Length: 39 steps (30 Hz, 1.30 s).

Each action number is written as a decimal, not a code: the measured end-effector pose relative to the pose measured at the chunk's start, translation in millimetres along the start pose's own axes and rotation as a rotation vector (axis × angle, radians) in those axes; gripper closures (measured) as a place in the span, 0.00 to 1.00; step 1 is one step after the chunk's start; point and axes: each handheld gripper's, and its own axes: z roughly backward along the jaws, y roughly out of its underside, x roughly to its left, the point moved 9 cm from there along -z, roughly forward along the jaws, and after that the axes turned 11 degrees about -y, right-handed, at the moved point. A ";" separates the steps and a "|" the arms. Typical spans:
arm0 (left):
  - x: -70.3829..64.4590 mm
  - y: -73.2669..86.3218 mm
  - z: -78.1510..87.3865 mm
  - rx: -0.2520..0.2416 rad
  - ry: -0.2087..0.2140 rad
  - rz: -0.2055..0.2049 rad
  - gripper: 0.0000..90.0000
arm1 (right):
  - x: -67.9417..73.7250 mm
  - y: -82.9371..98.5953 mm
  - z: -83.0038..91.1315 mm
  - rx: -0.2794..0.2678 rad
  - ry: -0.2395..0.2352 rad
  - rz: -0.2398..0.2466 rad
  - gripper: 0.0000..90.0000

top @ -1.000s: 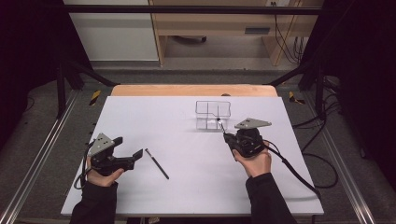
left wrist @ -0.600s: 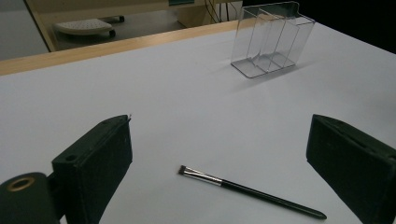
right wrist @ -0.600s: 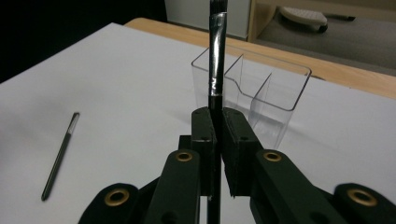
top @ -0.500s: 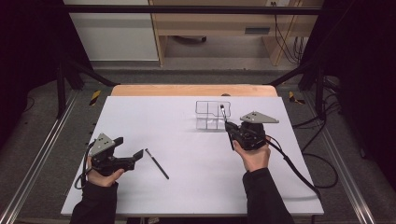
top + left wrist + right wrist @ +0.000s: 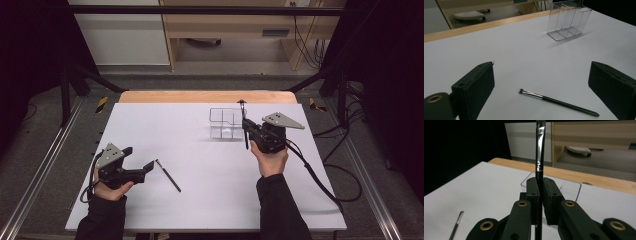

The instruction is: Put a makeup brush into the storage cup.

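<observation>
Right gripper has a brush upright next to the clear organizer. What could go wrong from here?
1. The right gripper pinches the held brush low on its handle, so the long top may tilt or slip during lowering.
2. The clear organizer looks light with narrow compartments; a misaligned tip could catch a wall and shove it.
3. The second brush lies flat between the open left gripper jaws; a flat pickup may roll it.

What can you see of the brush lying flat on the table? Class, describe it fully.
The loose brush is thin, with a black handle, a silvery metal ferrule and a short dark angled tuft. It lies flat on the white table, nothing touching it, in front of the open left gripper, with its tuft end nearer that gripper in the high view.
</observation>
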 end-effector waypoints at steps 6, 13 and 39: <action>-0.7 -0.7 0.5 -0.003 0.000 0.000 0.07 | 0.1 -9.6 -7.1 -0.047 -0.002 -0.006 0.93; 0.5 -1.3 1.3 -0.006 -0.001 0.003 0.07 | -0.9 -17.0 -17.2 -0.072 -0.002 -0.014 0.93; -0.1 -2.1 2.3 -0.010 0.003 0.004 0.07 | -16.1 -49.9 -42.5 -0.153 0.045 -0.008 0.93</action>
